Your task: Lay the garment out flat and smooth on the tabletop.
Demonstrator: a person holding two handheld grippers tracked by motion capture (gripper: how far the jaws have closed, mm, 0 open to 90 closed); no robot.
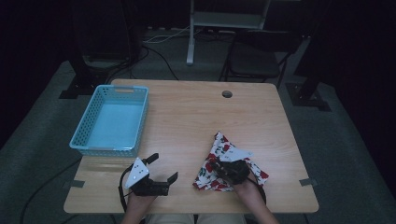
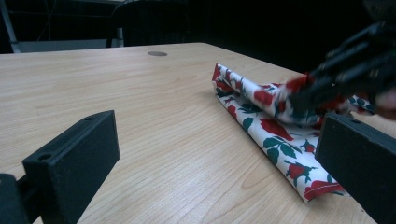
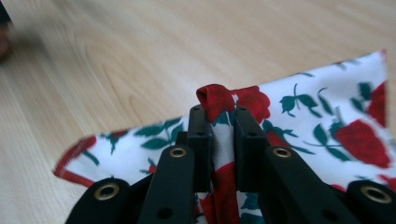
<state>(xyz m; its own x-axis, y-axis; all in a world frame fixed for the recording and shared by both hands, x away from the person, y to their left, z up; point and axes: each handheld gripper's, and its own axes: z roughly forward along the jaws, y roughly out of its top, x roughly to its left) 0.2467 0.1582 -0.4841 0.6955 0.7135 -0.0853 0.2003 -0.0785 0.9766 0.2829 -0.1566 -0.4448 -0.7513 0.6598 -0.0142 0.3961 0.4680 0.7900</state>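
Cloth (image 1: 219, 161): white, red roses, green leaves; folded, lies on table (image 1: 187, 121) at near right, long axis running from near edge away toward far side. Right gripper (image 3: 223, 123) directly over it, jaws clamped on pinched fold of cloth, red hem bunched between pads. Left gripper (image 1: 161, 169) well apart to left of cloth, jaws apart, nothing between them, cloth ahead and to its right. Right hand nearer by far. Blue basket (image 1: 112, 119) at far left, nothing inside. Likely next move: lifting pinched fold.

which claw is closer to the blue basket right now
Left. The left claw sits just below the blue basket; the right claw is farther across the table, pinching the rose-print cloth.
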